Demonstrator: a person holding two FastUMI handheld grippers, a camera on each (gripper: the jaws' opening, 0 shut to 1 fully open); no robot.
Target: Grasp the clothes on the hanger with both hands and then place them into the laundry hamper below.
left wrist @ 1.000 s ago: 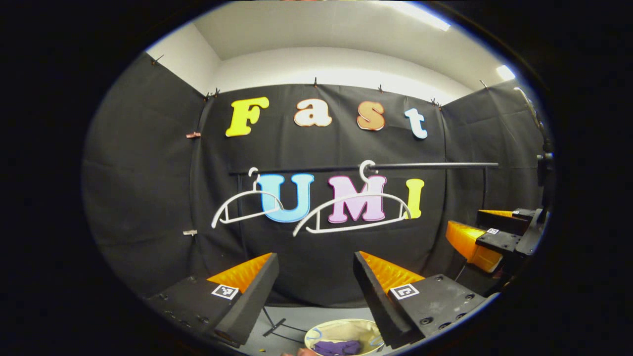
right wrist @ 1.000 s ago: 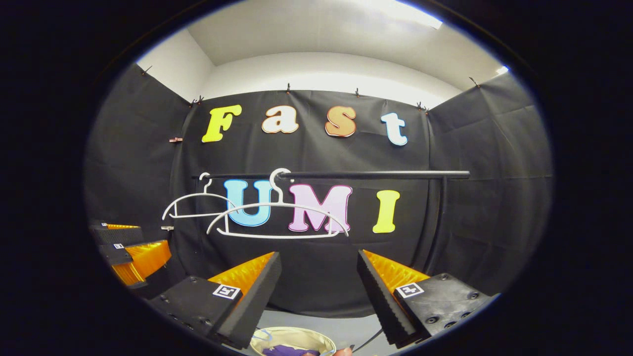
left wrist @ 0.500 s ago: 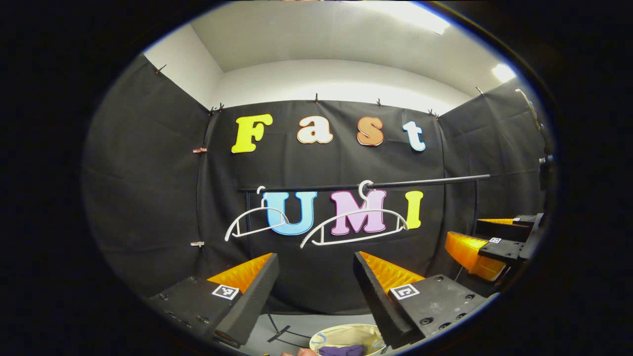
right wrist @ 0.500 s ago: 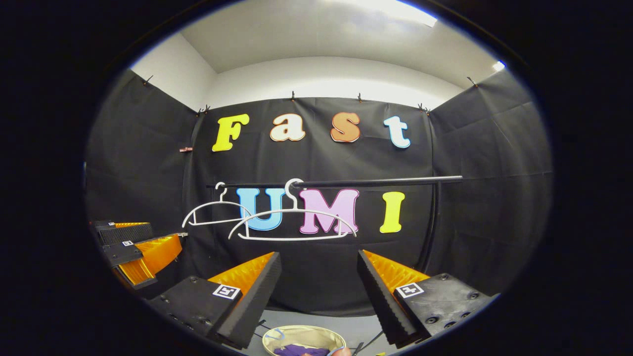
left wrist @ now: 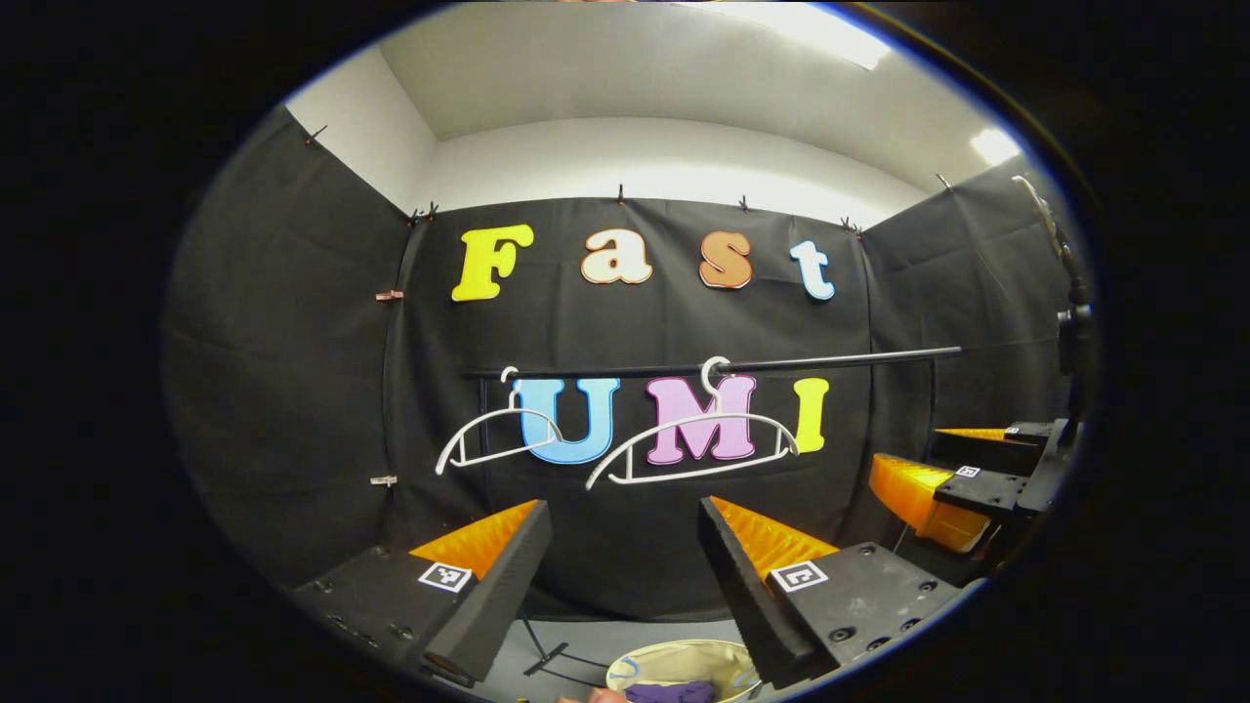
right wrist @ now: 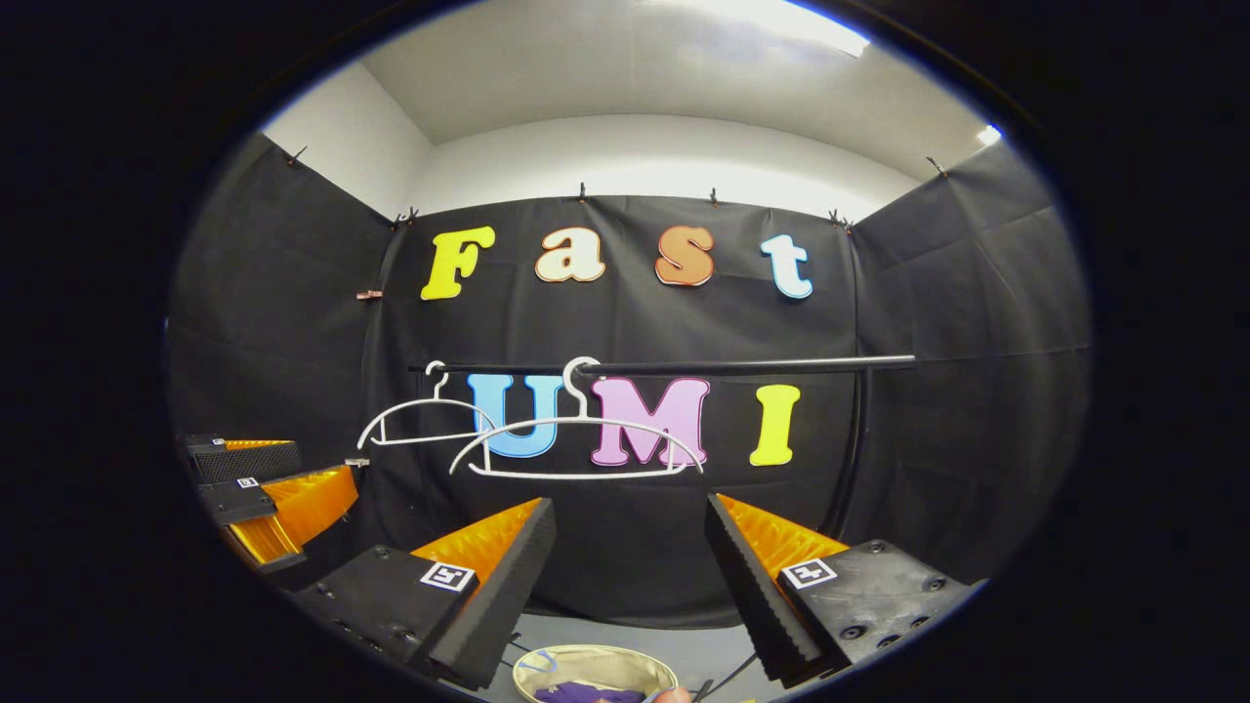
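Purple clothes (left wrist: 669,692) below left gripper (left wrist: 625,542)

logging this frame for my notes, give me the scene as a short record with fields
rail: black rail runs across the back wall
hangers: two white hangers on the rail, both bare
hamper: hamper on the floor below, rim visible
clothes: purple cloth lies inside the hamper
left gripper: left gripper open, holding nothing
right gripper: right gripper open, holding nothing
task state: clothes off the hangers and in the hamper
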